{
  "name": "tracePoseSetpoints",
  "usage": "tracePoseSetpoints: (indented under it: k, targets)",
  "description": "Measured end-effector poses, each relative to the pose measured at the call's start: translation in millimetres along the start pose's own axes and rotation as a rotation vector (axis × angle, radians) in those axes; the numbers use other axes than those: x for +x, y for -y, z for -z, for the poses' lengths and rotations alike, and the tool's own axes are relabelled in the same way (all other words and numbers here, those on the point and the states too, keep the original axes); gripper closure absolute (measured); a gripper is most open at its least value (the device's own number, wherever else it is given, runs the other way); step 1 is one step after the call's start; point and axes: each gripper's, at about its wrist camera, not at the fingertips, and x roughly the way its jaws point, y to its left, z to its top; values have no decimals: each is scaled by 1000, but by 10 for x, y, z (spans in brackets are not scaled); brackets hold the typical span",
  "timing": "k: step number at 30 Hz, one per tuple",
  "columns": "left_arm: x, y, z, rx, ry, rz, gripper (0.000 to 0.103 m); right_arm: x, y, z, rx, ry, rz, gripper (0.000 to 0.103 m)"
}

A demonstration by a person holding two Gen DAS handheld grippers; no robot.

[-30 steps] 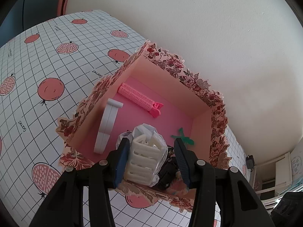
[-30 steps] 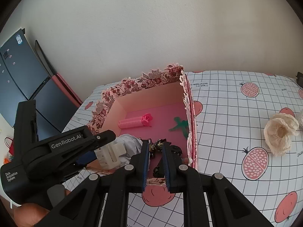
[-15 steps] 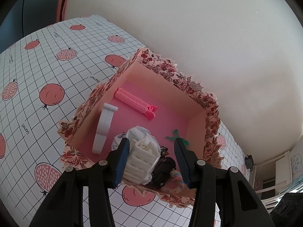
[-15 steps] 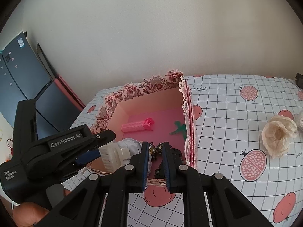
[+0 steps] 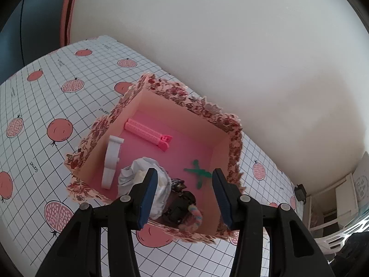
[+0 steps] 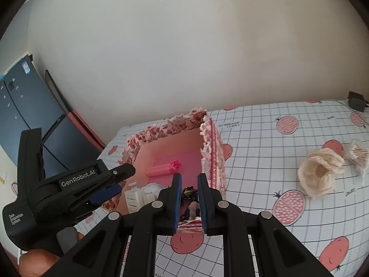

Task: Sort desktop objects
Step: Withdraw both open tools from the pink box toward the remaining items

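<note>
A pink box with a floral rim [image 5: 159, 87] [image 6: 166, 129] stands on the table. Inside lie a pink hair roller [image 5: 147, 133] [image 6: 161, 169], a white flat piece [image 5: 111, 159], a green clip [image 5: 198, 173], a bagged white plastic item [image 5: 161, 184] [image 6: 135, 198], black things [image 5: 182, 205] [image 6: 190, 191] and a pastel ring [image 5: 196, 217]. My left gripper [image 5: 183, 194] [image 6: 108, 184] is open and empty above the box's near side. My right gripper [image 6: 189, 198] is nearly shut with a narrow gap, empty, above the near right corner.
A cream crocheted flower [image 6: 319, 175] and a bundle of cotton swabs [image 6: 356, 155] lie on the pomegranate-print tablecloth [image 6: 265, 161] to the right. A black charger [image 6: 356, 101] sits at the far right edge. A wall stands behind; a dark fridge [image 6: 20, 101] is at the left.
My left gripper has let go of the bagged white item, which now lies in the box, and has opened wide and risen. My right gripper has risen and opened slightly.
</note>
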Motion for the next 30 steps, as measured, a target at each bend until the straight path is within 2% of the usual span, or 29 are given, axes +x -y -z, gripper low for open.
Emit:
tracePoseSetpoints:
  k: [5, 25, 30]
  targets:
    - [-58, 179, 59, 31, 13, 4, 46, -179, 155, -52, 20, 23, 17, 86]
    - [-91, 939, 434, 172, 6, 36, 45, -835, 1006, -210, 130, 112, 140, 86]
    - [-61, 1142, 551, 222, -5, 43, 40, -969, 1185, -237, 148, 130, 162, 86]
